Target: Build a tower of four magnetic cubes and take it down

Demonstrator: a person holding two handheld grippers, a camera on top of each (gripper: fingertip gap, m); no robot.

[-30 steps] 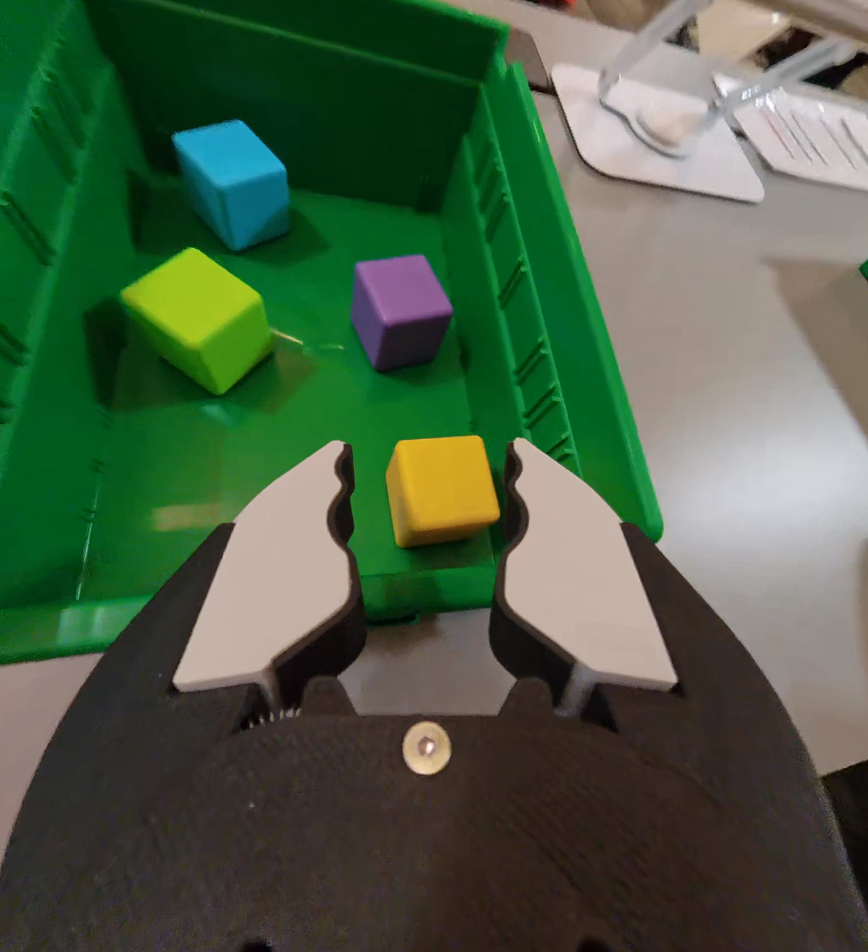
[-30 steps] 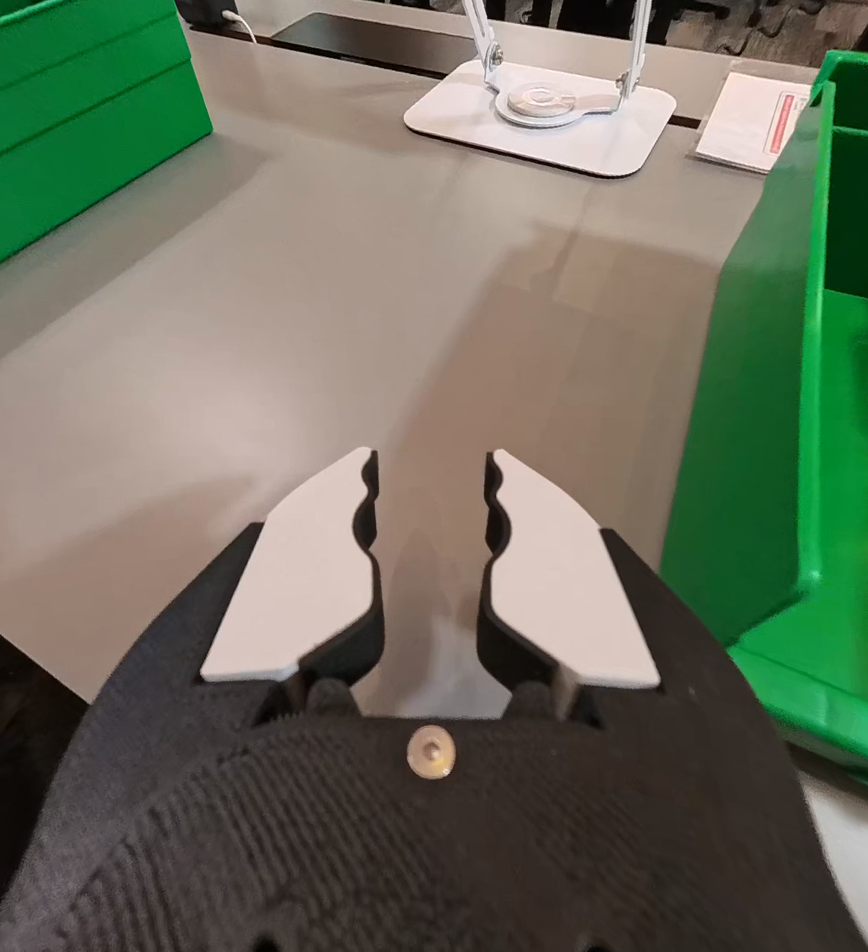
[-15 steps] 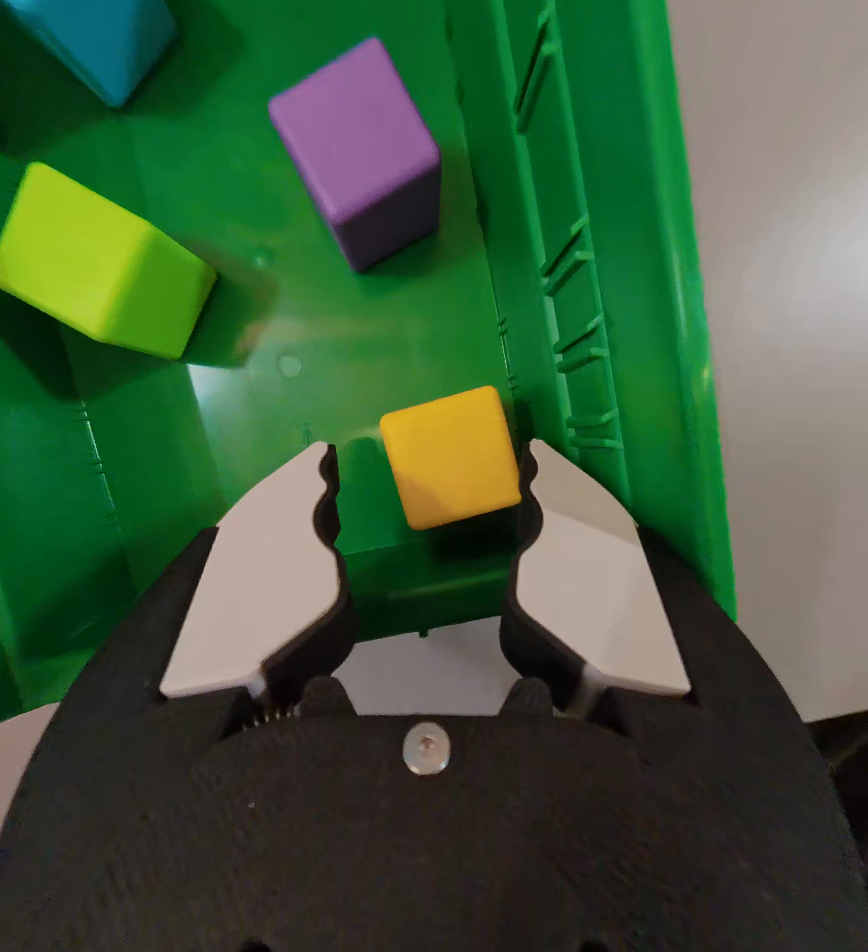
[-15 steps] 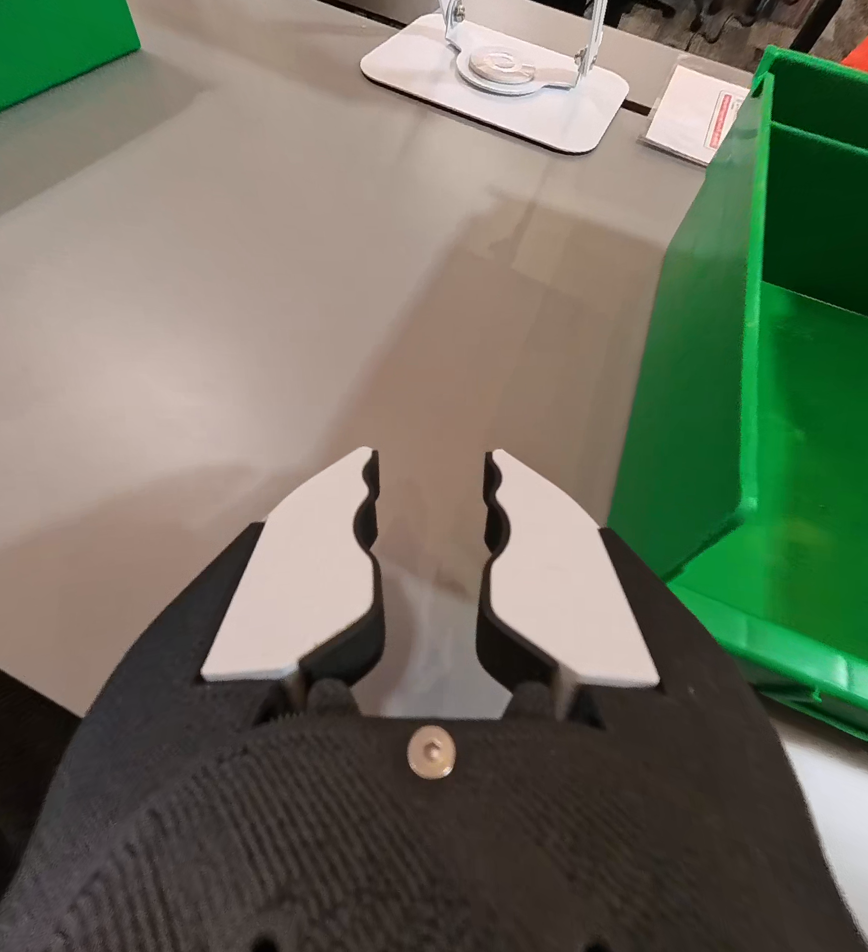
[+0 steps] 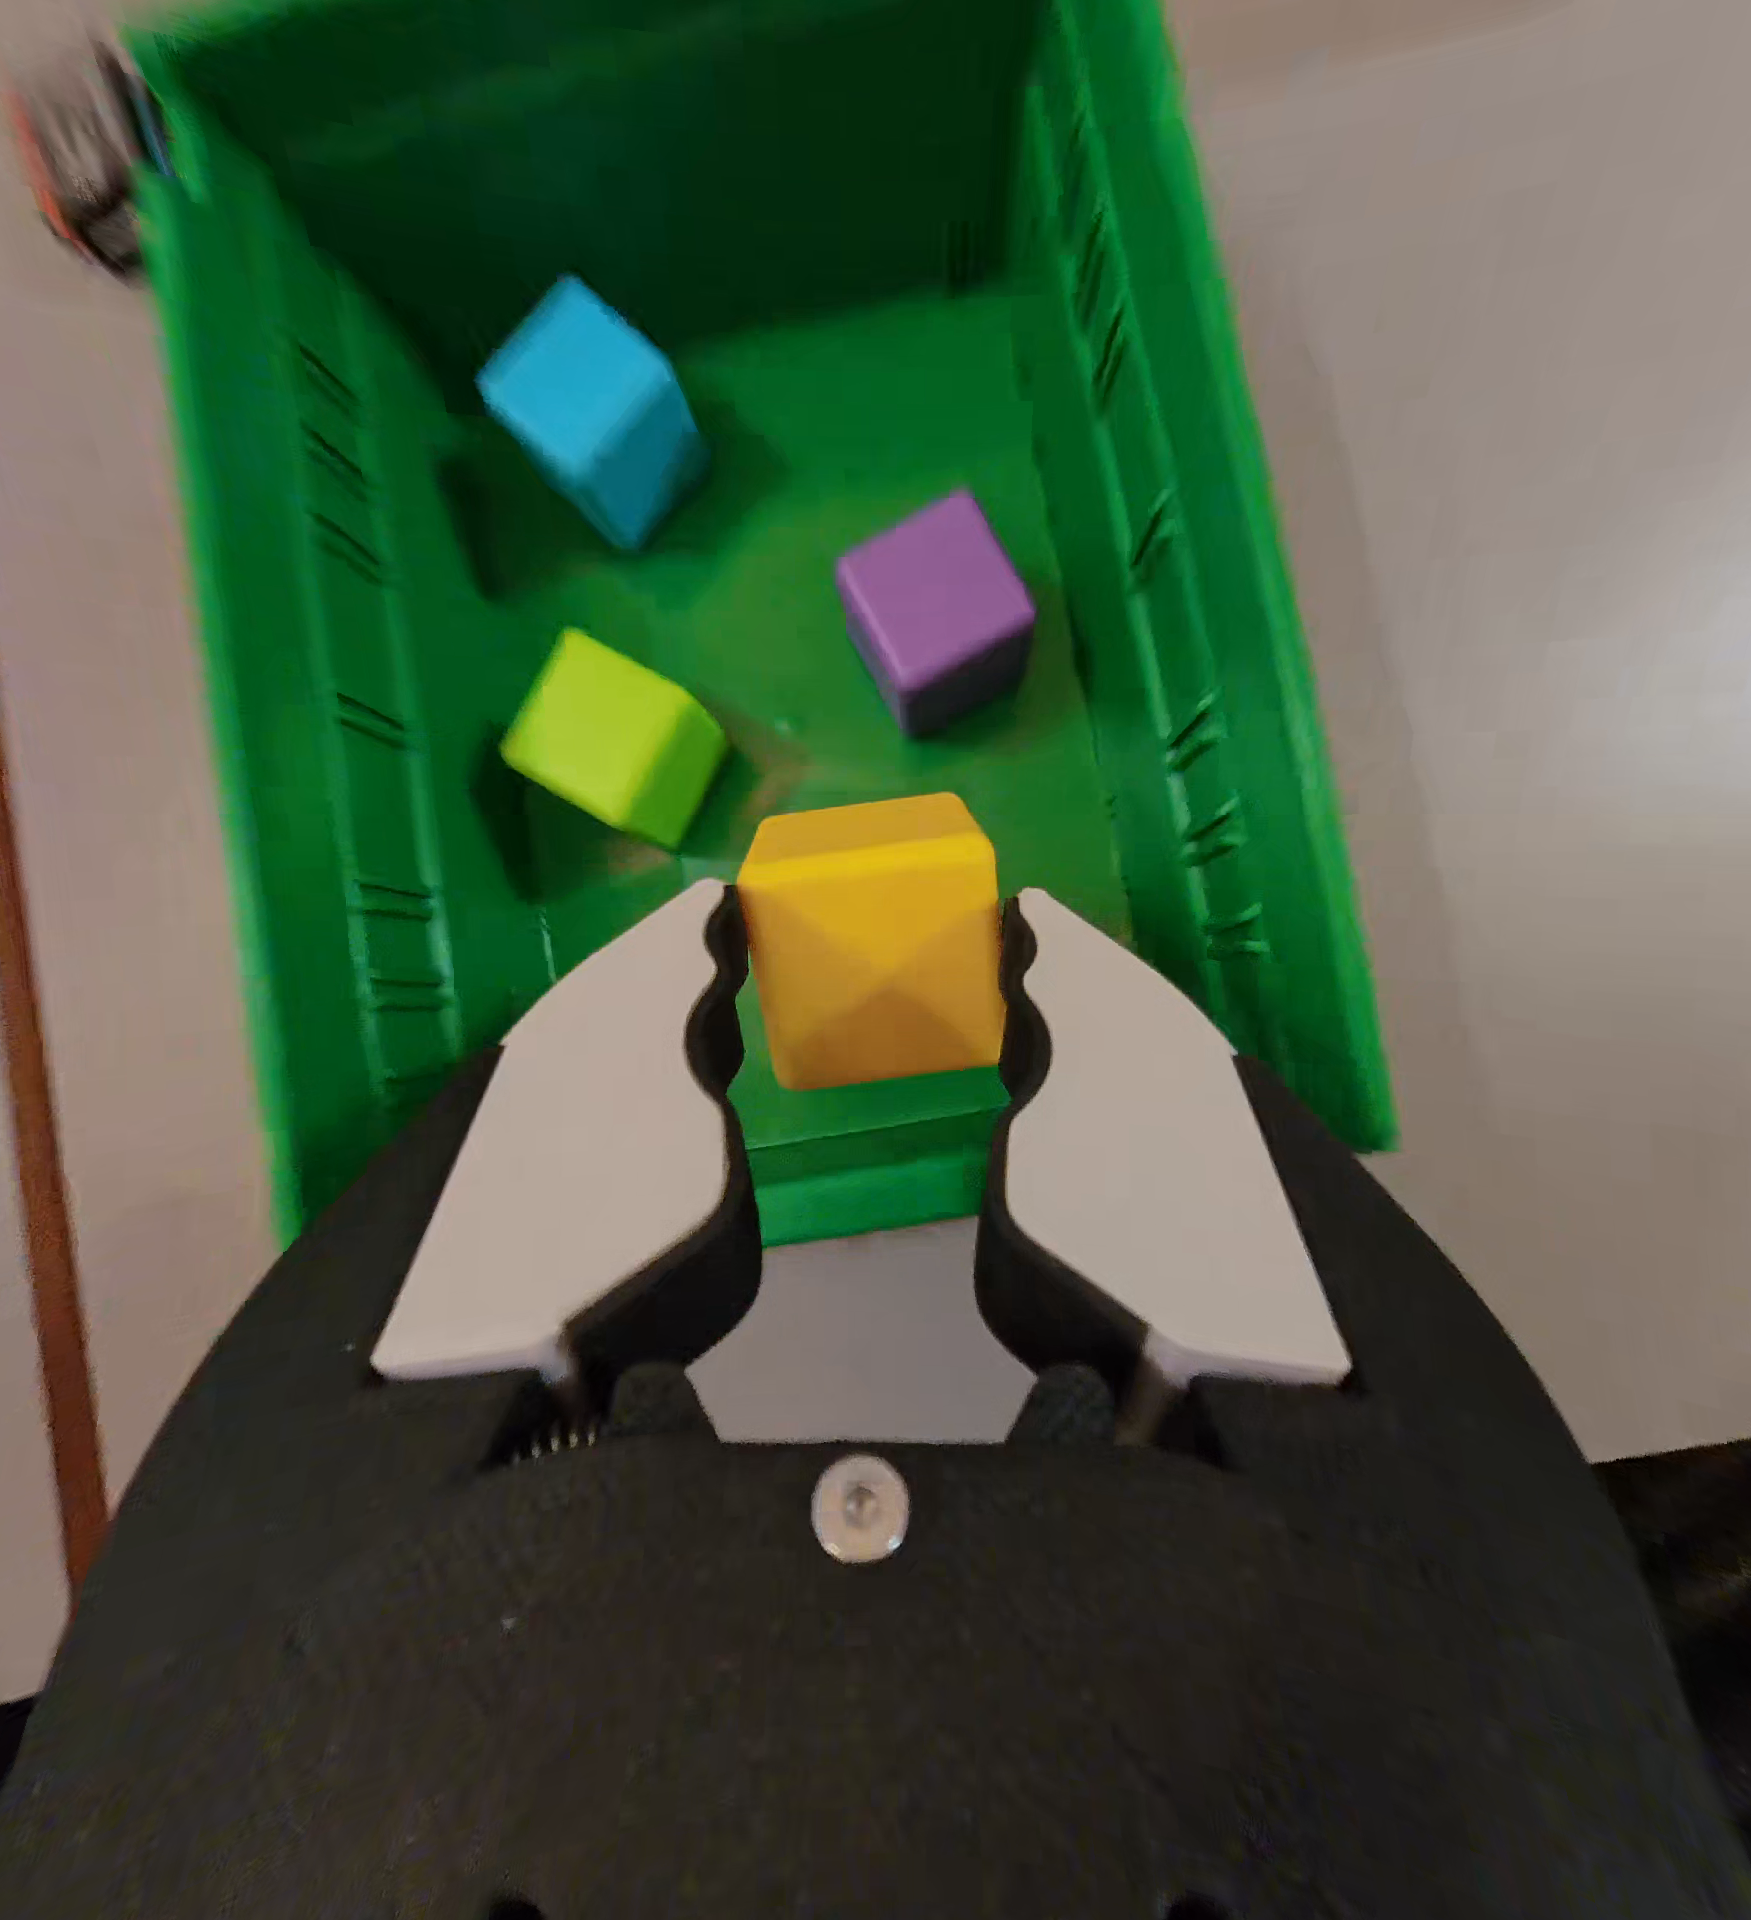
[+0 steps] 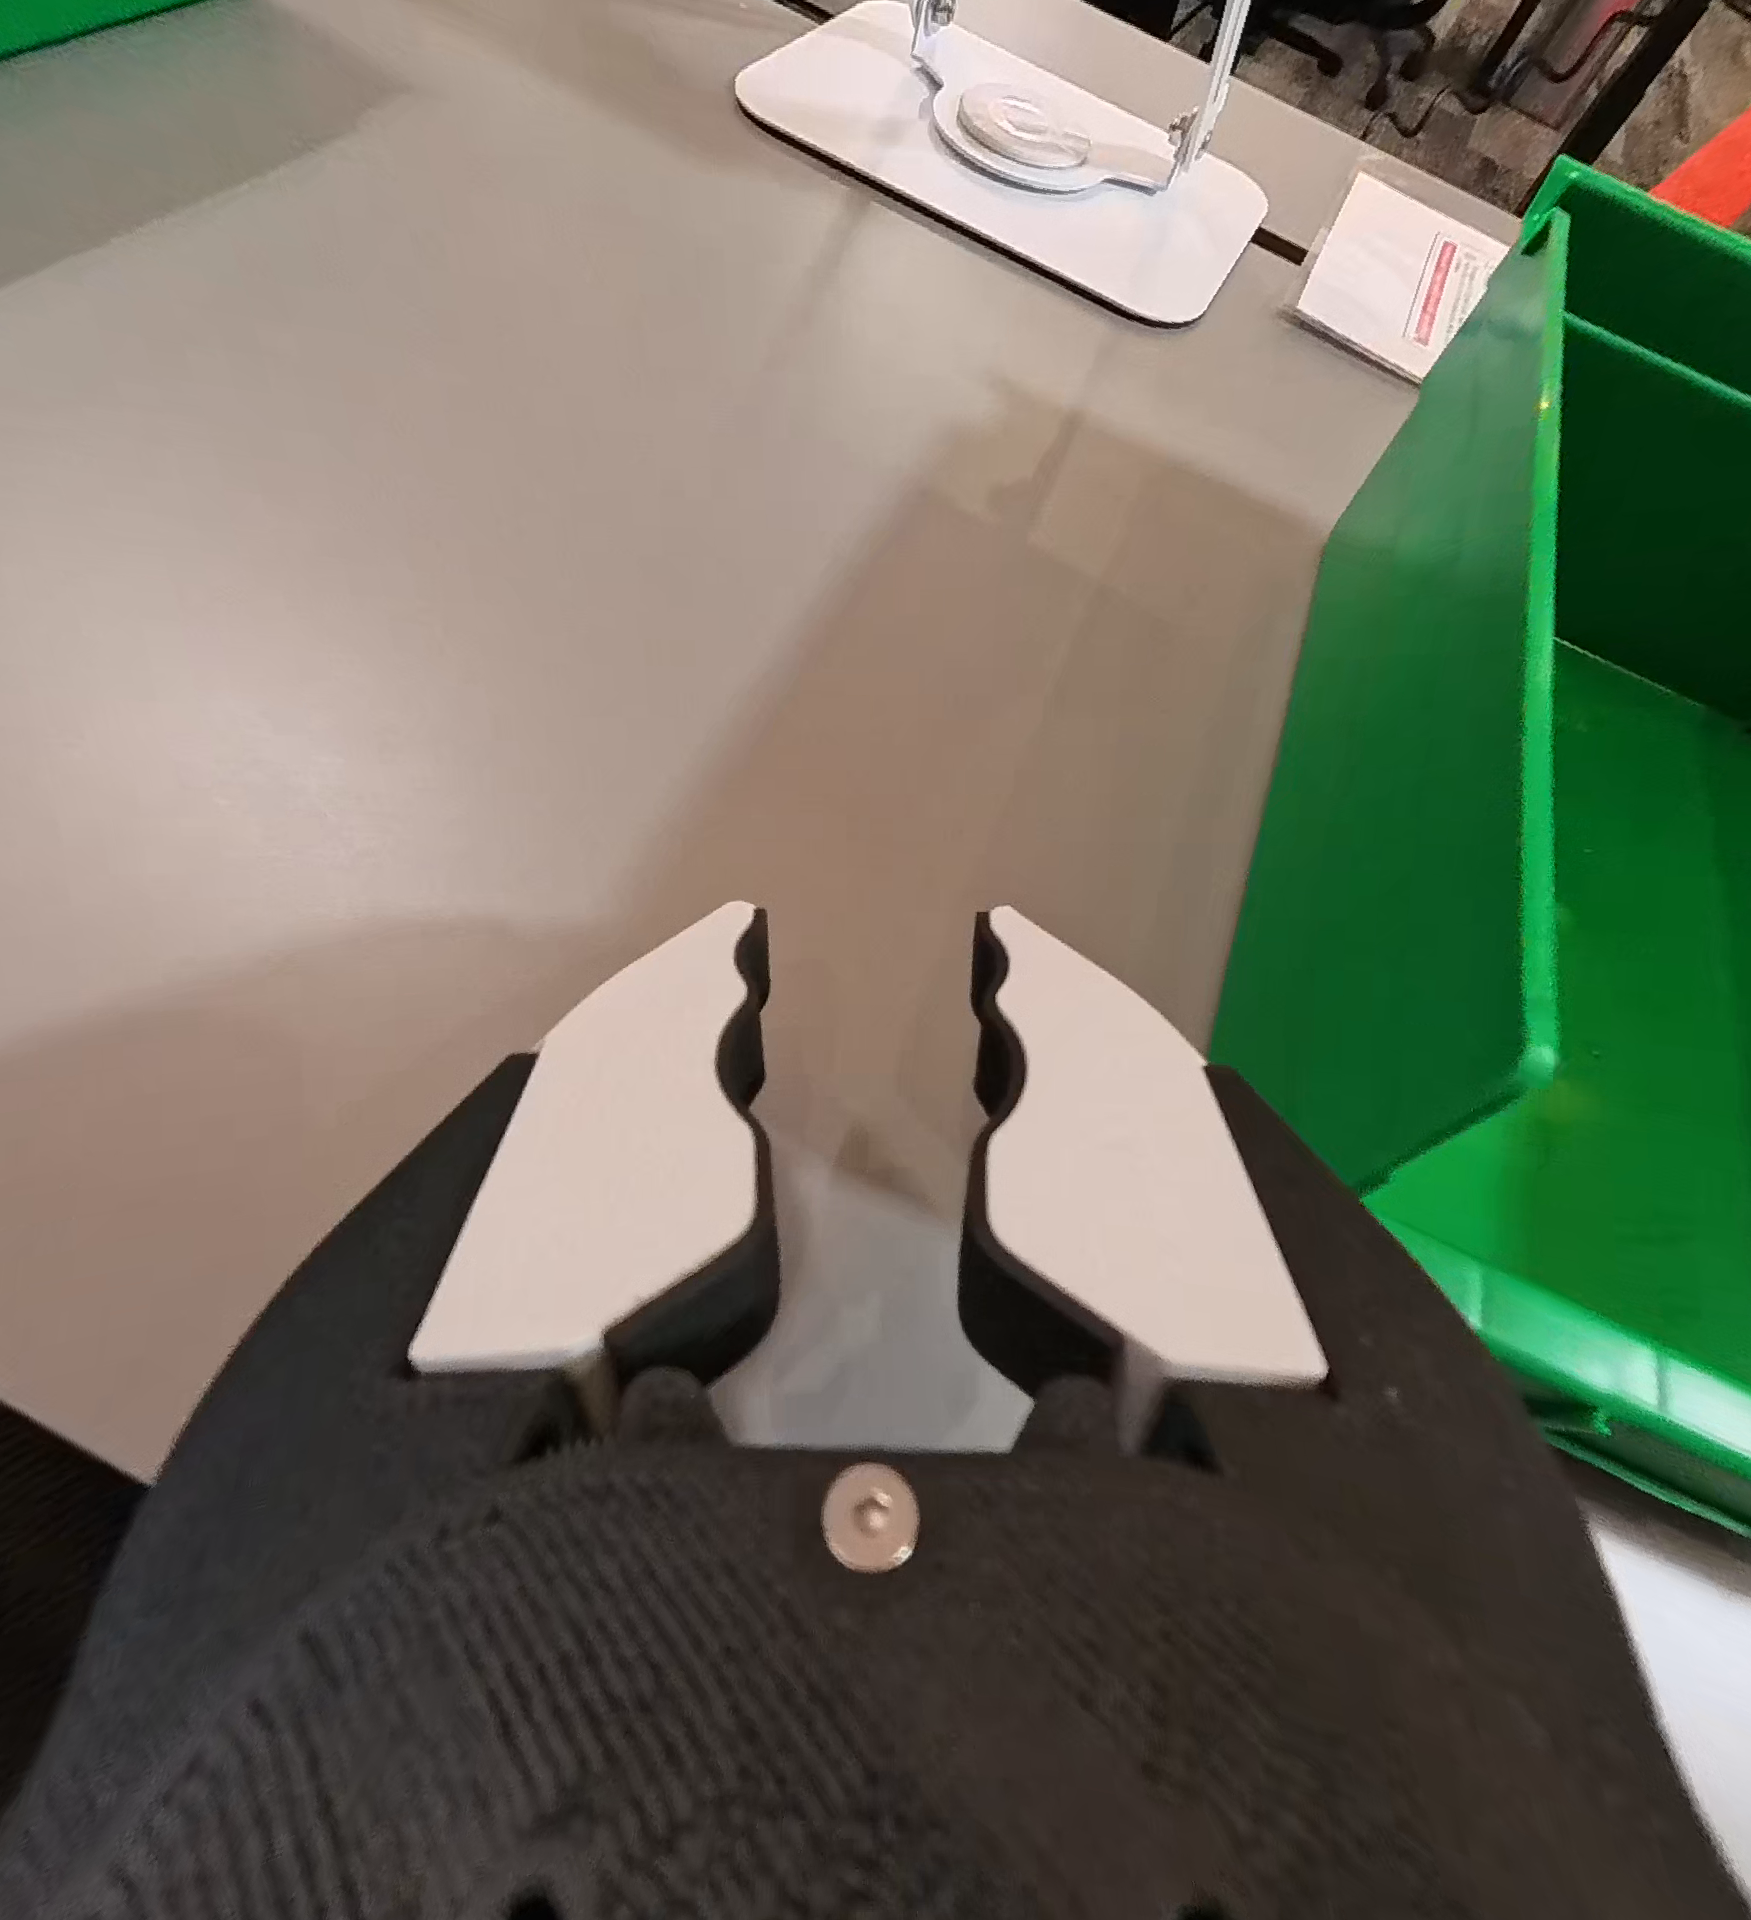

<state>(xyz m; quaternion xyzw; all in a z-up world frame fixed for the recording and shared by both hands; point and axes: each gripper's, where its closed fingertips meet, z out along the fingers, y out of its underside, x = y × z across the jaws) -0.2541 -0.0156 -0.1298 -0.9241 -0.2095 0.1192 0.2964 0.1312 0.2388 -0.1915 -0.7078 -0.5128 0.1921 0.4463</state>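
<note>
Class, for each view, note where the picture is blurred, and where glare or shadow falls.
Left wrist view: motion blur smears the green bin and blue cube; the gripped yellow cube stays sharp. Right wrist view: mostly sharp, pale glare and soft shadows on the grey table.

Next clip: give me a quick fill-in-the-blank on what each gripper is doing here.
The left gripper is shut on the ____ cube.
Behind it, in the green bin, lie ____ other cubes.
The right gripper is open and holds ____.
The bin beside the right gripper is coloured ____.

Missing words: yellow; three; nothing; green
</note>
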